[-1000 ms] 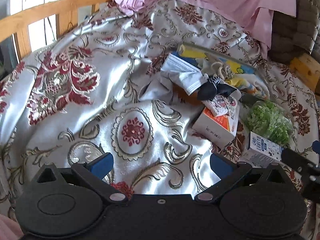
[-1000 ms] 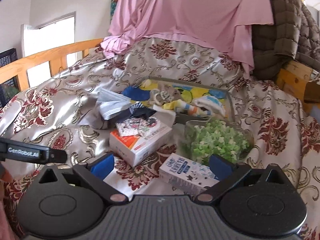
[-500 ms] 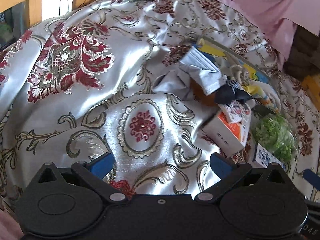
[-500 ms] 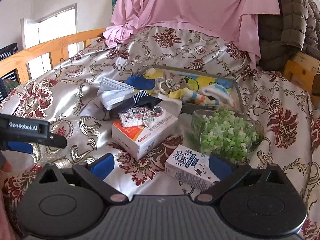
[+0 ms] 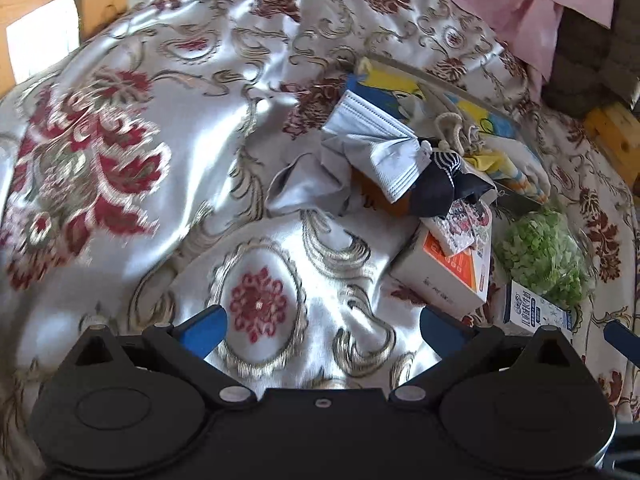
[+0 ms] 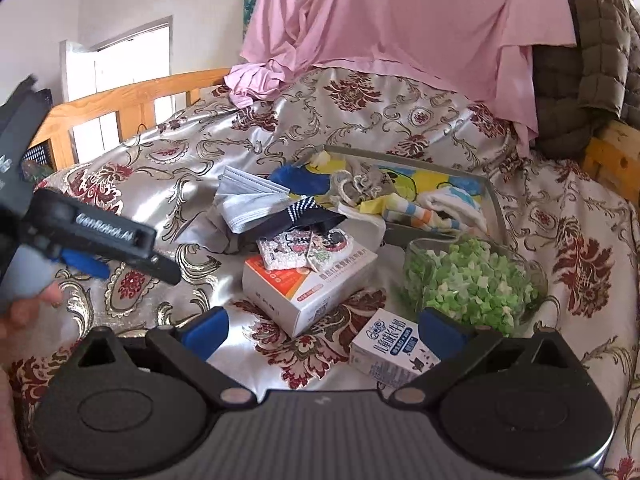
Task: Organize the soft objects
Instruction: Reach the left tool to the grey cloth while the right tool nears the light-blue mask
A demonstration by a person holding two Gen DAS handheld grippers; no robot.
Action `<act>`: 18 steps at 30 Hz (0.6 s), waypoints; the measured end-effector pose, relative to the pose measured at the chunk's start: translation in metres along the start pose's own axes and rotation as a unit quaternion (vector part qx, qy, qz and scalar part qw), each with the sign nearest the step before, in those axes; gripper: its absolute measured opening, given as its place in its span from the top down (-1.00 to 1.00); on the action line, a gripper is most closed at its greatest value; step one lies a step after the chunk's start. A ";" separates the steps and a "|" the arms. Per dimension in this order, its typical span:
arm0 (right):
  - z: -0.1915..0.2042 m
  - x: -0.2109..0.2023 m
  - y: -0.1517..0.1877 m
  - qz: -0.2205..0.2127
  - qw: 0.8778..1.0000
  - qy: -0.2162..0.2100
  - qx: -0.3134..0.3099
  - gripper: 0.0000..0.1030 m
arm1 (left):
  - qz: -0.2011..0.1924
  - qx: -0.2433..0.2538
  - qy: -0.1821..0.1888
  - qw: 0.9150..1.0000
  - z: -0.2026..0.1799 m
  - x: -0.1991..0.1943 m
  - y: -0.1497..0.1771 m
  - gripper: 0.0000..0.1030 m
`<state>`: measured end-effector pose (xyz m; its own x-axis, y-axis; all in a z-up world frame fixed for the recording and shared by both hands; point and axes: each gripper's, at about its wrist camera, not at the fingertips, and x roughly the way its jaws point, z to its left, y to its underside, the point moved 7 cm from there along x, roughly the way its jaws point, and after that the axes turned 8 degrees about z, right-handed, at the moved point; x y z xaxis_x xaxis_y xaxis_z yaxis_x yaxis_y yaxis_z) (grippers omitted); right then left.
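A pile of soft things lies on the patterned satin bedspread (image 5: 160, 184): a stack of grey face masks (image 5: 380, 148) (image 6: 248, 200), a dark striped sock (image 5: 444, 184) (image 6: 304, 216) and a small printed pouch (image 6: 308, 248) on a white and orange box (image 6: 308, 288) (image 5: 444, 276). Behind them a grey tray (image 6: 494, 204) holds cloths and socks. My left gripper (image 5: 320, 324) is open and empty, above the bedspread short of the masks. My right gripper (image 6: 320, 328) is open and empty, just before the box.
A glass bowl of green paper stars (image 6: 468, 280) (image 5: 540, 252) and a small milk carton (image 6: 396, 348) (image 5: 536, 312) sit right of the box. A pink sheet (image 6: 400, 32) and brown quilt (image 6: 588, 60) hang behind. A wooden bed rail (image 6: 132, 100) runs at the left.
The left gripper has moved forward and lower toward the masks. The right gripper has shifted slightly closer to the box. Both stay open.
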<state>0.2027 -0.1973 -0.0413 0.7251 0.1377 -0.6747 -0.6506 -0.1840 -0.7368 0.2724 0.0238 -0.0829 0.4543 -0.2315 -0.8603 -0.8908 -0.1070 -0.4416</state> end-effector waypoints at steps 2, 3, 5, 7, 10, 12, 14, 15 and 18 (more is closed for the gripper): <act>0.001 0.002 -0.001 -0.001 1.000 0.001 -0.001 -1.00 | -0.004 0.023 -0.004 1.000 -0.001 0.004 -0.009 -0.98; 0.001 0.004 -0.001 -0.002 1.000 0.003 -0.001 -1.00 | -0.007 0.032 -0.007 0.999 0.000 0.006 -0.012 -0.98; 0.000 0.007 -0.002 -0.004 1.000 0.006 0.001 -1.00 | -0.012 0.043 -0.013 0.999 0.001 0.009 -0.020 -0.98; -0.001 0.011 -0.004 -0.003 1.000 0.013 0.003 -1.00 | -0.014 0.040 -0.008 0.999 0.002 0.011 -0.026 -0.98; -0.002 0.017 -0.011 -0.002 1.000 0.021 0.005 -1.00 | -0.007 0.013 0.004 1.000 0.008 0.012 -0.036 -0.98; -0.003 0.022 -0.015 0.001 1.000 0.022 0.011 -1.00 | -0.011 -0.019 0.015 1.000 0.015 0.009 -0.040 -0.98; -0.003 0.028 -0.018 0.006 1.000 0.021 0.020 -1.00 | -0.015 -0.032 0.014 0.999 0.020 0.008 -0.043 -0.98; -0.004 0.030 -0.019 0.009 0.999 0.021 0.023 -0.99 | -0.019 -0.028 0.011 0.999 0.021 0.009 -0.045 -0.98; -0.005 0.038 -0.029 0.011 0.999 0.026 0.031 -1.00 | -0.035 0.009 -0.013 0.999 0.017 0.010 -0.050 -0.98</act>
<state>0.2500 -0.1913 -0.0454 0.7206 0.0826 -0.6884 -0.6776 -0.1264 -0.7245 0.3217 0.0436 -0.0736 0.5156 -0.1995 -0.8333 -0.8567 -0.1039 -0.5052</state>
